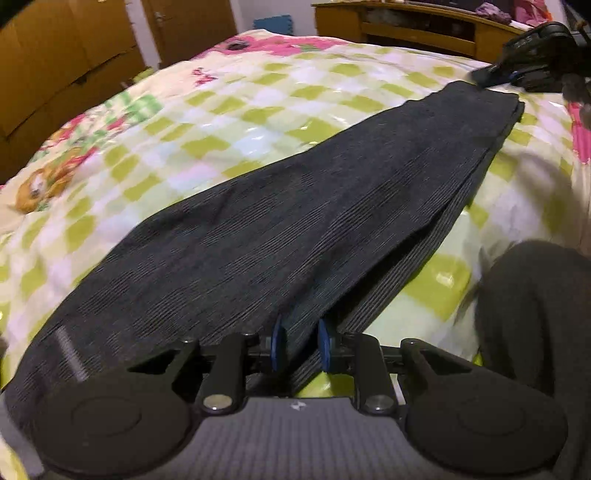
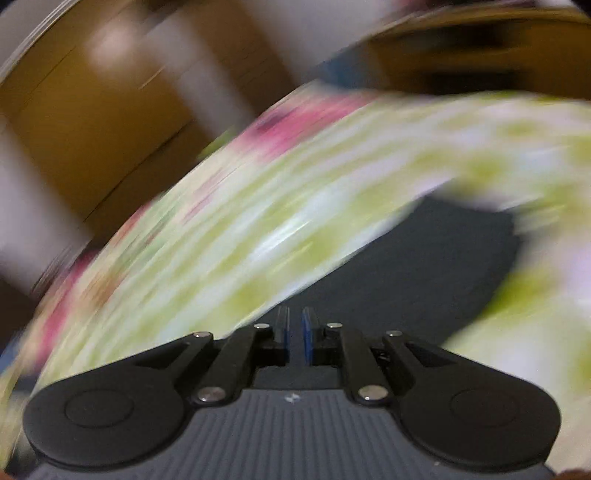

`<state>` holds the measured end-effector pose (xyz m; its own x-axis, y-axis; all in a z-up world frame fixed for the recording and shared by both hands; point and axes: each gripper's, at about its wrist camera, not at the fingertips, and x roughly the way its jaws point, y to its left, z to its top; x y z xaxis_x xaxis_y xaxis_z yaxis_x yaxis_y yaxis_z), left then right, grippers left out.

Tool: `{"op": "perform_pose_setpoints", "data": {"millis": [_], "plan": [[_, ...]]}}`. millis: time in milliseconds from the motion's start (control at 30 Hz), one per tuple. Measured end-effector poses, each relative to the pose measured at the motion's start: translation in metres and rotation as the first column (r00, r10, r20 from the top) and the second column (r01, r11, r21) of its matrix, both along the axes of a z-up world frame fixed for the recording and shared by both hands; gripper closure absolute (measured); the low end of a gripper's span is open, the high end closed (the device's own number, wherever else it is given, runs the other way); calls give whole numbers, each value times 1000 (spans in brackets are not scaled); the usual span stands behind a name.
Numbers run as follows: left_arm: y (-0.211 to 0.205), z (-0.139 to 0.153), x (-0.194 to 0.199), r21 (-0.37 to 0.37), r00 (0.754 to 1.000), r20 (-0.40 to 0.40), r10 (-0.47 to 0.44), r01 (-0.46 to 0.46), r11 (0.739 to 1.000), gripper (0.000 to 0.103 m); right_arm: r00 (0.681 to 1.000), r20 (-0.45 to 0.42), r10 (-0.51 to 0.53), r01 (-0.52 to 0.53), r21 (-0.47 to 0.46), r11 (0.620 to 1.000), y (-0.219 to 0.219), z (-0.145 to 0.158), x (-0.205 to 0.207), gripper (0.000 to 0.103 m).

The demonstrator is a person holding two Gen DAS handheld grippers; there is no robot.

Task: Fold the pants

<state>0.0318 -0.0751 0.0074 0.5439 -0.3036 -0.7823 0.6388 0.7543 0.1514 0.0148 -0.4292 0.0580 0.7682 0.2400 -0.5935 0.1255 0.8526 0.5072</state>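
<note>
Dark grey ribbed pants lie folded lengthwise on the bed, running from the near left to the far right. My left gripper sits at their near edge, its blue pads a little apart with a fold of the top layer in the gap; no pinch shows. My right gripper hovers just beyond the pants' far end, apart from the cloth. The right wrist view is heavily blurred: the right gripper has its pads almost together with nothing between them, above the pants.
A checked green, white and pink bedcover lies under the pants. Wooden wardrobes stand at the far left, and a wooden headboard shelf at the back. A person's dark-clothed leg is at the near right.
</note>
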Motion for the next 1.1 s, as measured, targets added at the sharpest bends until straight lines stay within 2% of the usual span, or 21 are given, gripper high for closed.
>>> {"op": "perform_pose_setpoints", "data": {"millis": [33,67,133,167,233,300,367,433,500,533,633,767,800,867,900,967,1000,1100], "plan": [[7,0,-4,4,1000,9,5,-5,1000,62,990,-33,138,-138,-3,990,35,-6,10,90],[12,0,-7,5,1000,20,12,-12,1000,61,971,-57,232,-233,-21,972,61,-9,16,90],[25,-2,-11,-6,999,22,33,-33,999,61,909,-107,403,-413,-91,906,116,-16,21,90],[31,-2,-12,-12,999,23,44,-44,999,60,881,-134,453,-469,-123,875,138,-19,21,90],[44,-4,-16,-21,998,26,65,-65,998,60,822,-187,537,-564,-149,812,168,-23,22,88],[53,-4,-19,-31,996,32,82,-81,996,59,762,-231,605,-647,-216,732,195,-25,17,72],[60,-6,-20,-42,995,38,95,-93,995,59,705,-272,655,-709,-307,635,218,-30,13,67],[62,-11,-18,-53,993,38,110,-108,993,58,665,-302,683,-742,-363,563,237,-38,12,66],[65,-12,-19,-70,992,39,123,-120,990,56,647,-310,696,-751,-419,511,251,-45,23,67],[67,-12,-19,-74,990,43,132,-129,989,56,652,-315,690,-745,-439,503,257,-48,25,67],[72,-11,-21,-74,987,60,147,-142,987,57,674,-314,668,-734,-380,563,256,-49,32,80],[85,-13,-20,-81,982,52,183,-179,981,62,684,-334,649,-729,-359,583,258,-44,30,87],[89,-13,-21,-82,981,50,190,-185,979,63,683,-338,648,-730,-348,588,259,-44,30,90],[94,-13,-24,-75,979,52,197,-193,978,64,649,-355,673,-760,-266,592,262,-43,27,102],[97,-13,-26,-66,977,57,204,-200,978,64,639,-361,679,-768,-256,587,266,-45,23,102],[103,-12,-30,-55,974,68,214,-211,976,64,641,-351,683,-768,-299,567,274,-39,17,99],[105,-11,-32,-47,973,78,215,-212,976,64,631,-331,702,-775,-307,552,277,-34,14,95],[111,-8,-41,-22,968,123,219,-218,976,64,597,-270,755,-793,-344,503,298,-22,10,92]]}}
